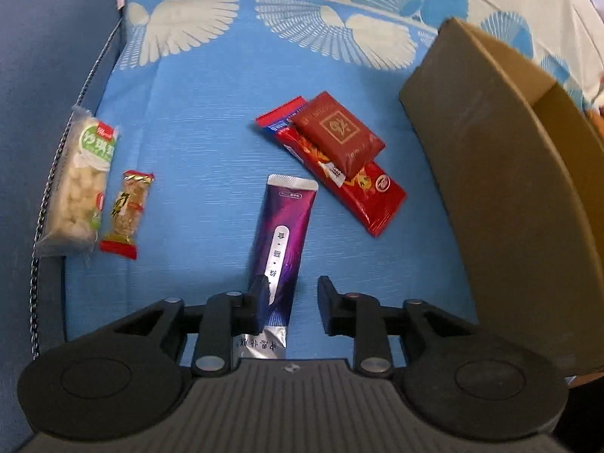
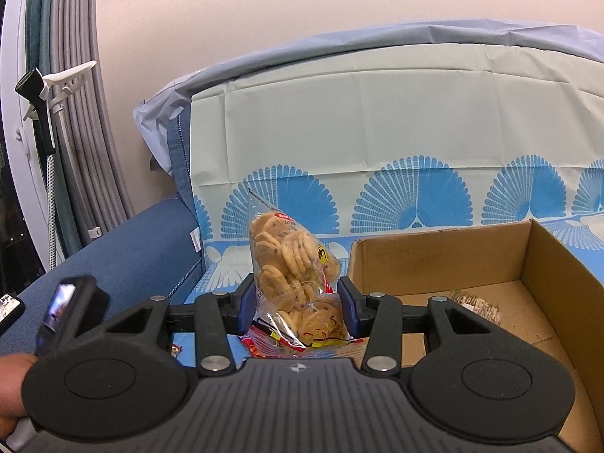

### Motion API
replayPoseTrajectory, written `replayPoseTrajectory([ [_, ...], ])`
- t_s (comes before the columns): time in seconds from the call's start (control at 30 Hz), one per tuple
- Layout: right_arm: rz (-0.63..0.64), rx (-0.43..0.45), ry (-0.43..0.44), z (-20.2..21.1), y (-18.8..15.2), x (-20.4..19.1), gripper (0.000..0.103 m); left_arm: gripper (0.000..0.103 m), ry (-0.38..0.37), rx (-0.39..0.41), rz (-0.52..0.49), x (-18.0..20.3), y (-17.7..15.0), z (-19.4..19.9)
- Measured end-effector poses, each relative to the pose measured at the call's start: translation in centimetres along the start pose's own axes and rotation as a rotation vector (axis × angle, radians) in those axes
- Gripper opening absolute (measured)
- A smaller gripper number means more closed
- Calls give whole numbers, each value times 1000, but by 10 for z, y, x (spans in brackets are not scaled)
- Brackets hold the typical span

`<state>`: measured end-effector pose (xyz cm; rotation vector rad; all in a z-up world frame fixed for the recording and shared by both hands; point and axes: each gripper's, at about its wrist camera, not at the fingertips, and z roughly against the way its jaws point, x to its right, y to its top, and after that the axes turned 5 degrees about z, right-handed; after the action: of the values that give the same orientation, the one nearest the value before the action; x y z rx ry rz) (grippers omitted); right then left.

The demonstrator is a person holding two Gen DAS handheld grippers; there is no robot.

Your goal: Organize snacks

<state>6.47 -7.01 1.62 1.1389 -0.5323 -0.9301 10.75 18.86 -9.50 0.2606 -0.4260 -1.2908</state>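
Note:
In the left wrist view my left gripper (image 1: pixel 290 302) is open, low over the blue cloth, with a purple stick packet (image 1: pixel 285 234) lying between its jaws beside the left finger. A dark red flat packet (image 1: pixel 338 136) lies on a long red wrapper (image 1: pixel 358 192) ahead to the right. A white-green rice snack bar (image 1: pixel 81 185) and a small amber candy bar (image 1: pixel 128 213) lie at the left. In the right wrist view my right gripper (image 2: pixel 296 302) is shut on a clear bag of cookies (image 2: pixel 290 264), held up left of the cardboard box (image 2: pixel 543 264).
The cardboard box (image 1: pixel 502 173) stands at the right of the cloth; one wrapped snack (image 2: pixel 477 304) lies on its floor. A blue sofa arm (image 2: pixel 124 260) and a chain strap (image 1: pixel 49 196) are at the left. A patterned backrest cover (image 2: pixel 377 151) rises behind.

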Motion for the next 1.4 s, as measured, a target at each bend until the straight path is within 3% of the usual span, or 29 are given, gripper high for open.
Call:
replayPoseTrajectory([
  [0.13, 2, 1, 3, 0, 1, 1, 46, 36, 47, 37, -46, 8, -1, -7],
  [0.23, 2, -1, 3, 1, 1, 2, 46, 37, 57, 74, -13, 0, 5, -9],
  [0.3, 1, 0, 2, 2, 1, 3, 46, 39, 64, 68, 5, -3, 6, -16],
  [0.4, 0, 1, -2, 3, 1, 4, 46, 40, 100, 55, -45, 5, 6, -27],
  [0.53, -2, -1, -7, 5, 0, 5, 46, 16, 103, 79, -90, 14, 6, -29],
  [0.77, -16, 14, -27, 12, 1, 15, 46, 13, 43, 199, 28, 6, 18, 6],
  [0.87, -16, 29, -42, 17, 3, 20, 46, 13, 27, 289, 46, 14, 22, 31],
  [1.03, -21, 48, -101, 25, 6, 33, 46, 13, -115, 466, 81, 46, 26, 80],
  [1.2, -28, 30, -207, 29, 6, 53, 46, 13, -308, 597, -1, 110, 17, 117],
  [1.33, -43, 19, -319, 35, 5, 73, 46, 15, -456, 629, -81, 161, 7, 128],
  [1.4, -53, 13, -377, 38, 3, 83, 47, 24, -515, 597, -128, 179, 3, 126],
])
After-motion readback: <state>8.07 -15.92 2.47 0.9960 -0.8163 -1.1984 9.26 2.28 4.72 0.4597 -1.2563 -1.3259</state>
